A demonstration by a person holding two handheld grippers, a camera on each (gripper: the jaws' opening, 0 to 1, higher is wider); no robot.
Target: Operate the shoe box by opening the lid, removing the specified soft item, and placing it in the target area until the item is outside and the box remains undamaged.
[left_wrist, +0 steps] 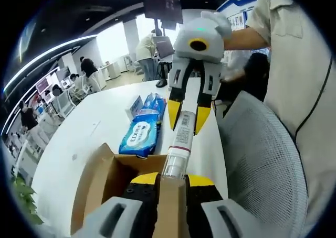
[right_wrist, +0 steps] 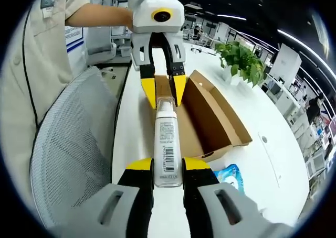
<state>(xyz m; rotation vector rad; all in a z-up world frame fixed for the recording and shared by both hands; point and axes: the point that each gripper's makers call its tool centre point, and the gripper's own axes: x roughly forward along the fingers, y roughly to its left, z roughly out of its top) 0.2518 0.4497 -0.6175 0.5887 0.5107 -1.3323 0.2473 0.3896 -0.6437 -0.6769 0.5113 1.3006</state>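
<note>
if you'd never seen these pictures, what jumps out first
A white tube held lengthwise in the right claw, its far end near the left claw. The left claw grips a wall of the open cardboard box on the white table. A blue wipes pack lies beyond the box.

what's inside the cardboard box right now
In the right gripper view the open cardboard box shows bare brown floor and walls. The white tube held by the right claw and the left claw cover its near end, so anything there is hidden.
</note>
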